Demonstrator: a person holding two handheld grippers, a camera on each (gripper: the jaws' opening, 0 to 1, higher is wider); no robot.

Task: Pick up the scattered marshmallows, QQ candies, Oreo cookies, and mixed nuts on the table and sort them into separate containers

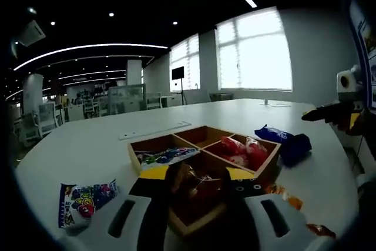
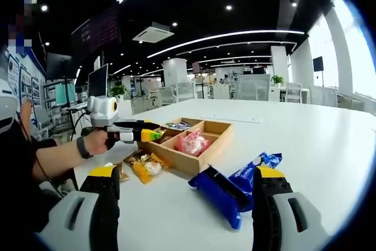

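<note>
White table (image 2: 329,139) in a large open office with ceiling light strips and bright windows. Wooden divided box (image 1: 176,143) stood on it, four compartments seen in the left gripper view. One compartment held a green and blue candy packet (image 1: 167,156), another held red and pink packets (image 1: 242,151), the far one (image 1: 202,135) looked bare, the nearest held a brown shiny packet (image 1: 191,187) right between the left gripper (image 1: 191,189) jaws. Jaws close at both sides of this packet, but could not tell if pinching it or loose. White and blue packet with colourful print (image 1: 82,203) lay on the table near the left side of the box. Blue cookie packs (image 2: 232,186) lay on the table beside the box, in the right gripper view just between the spread jaws of the right gripper (image 2: 185,183), not touched. Yellow-orange packets (image 2: 144,167) lay against the box on its near side. A hand (image 2: 97,141) held the left gripper over the box there.
</note>
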